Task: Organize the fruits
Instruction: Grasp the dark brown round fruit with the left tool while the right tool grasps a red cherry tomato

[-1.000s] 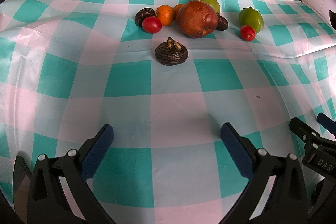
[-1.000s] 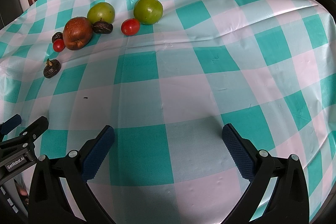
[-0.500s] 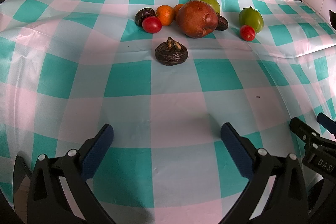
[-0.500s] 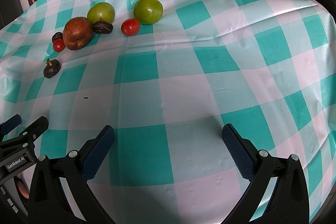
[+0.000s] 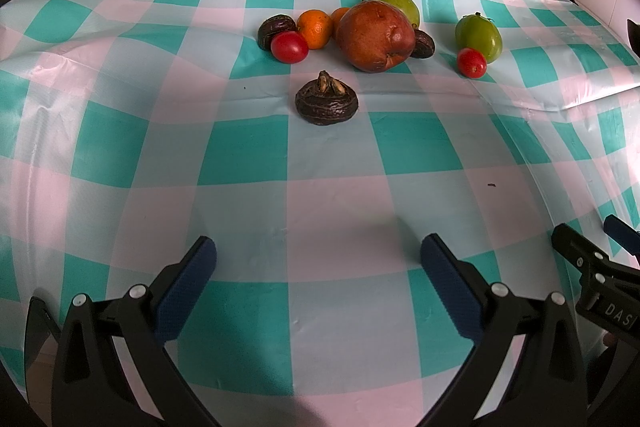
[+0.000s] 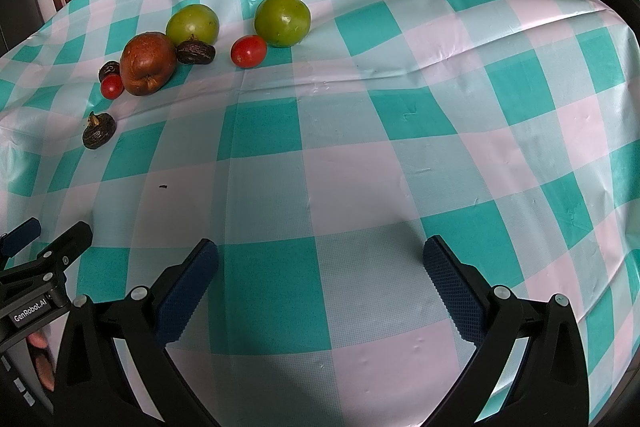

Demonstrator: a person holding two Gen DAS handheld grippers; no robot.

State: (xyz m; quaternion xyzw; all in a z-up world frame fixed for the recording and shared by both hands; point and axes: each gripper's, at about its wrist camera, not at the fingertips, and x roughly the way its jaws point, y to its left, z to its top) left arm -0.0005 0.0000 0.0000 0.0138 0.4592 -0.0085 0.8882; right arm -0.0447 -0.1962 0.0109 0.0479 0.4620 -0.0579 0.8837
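Sitting alone on the checked tablecloth [image 5: 248, 163], nearest the left gripper [image 5: 318, 263], the dark wrinkled water chestnut [image 5: 326, 103] looks the easiest first pick: small, hard-skinned and probably light, with a squat flat body that I'd pinch across its sides below the sprouted tip. Both claws are spread wide and hold nothing, the right gripper [image 6: 320, 261] hovering over bare cloth well apart from any fruit. Behind the chestnut lies the cluster: a big brown-red pear-like fruit [image 5: 374, 35], likely heavy and bruisable, touching a green fruit [image 5: 398, 5] and another dark chestnut [image 5: 423, 43], with a mandarin [image 5: 316, 29] and a cherry tomato [image 5: 289, 47] just beside. Off to the right, a green tomato [image 6: 282, 20] sits with a second cherry tomato [image 6: 248, 51] near it; those tomatoes seem smooth, rollable and easily crushed. Nothing blocks the lone chestnut, though the glossy cloth is rumpled and may slide.
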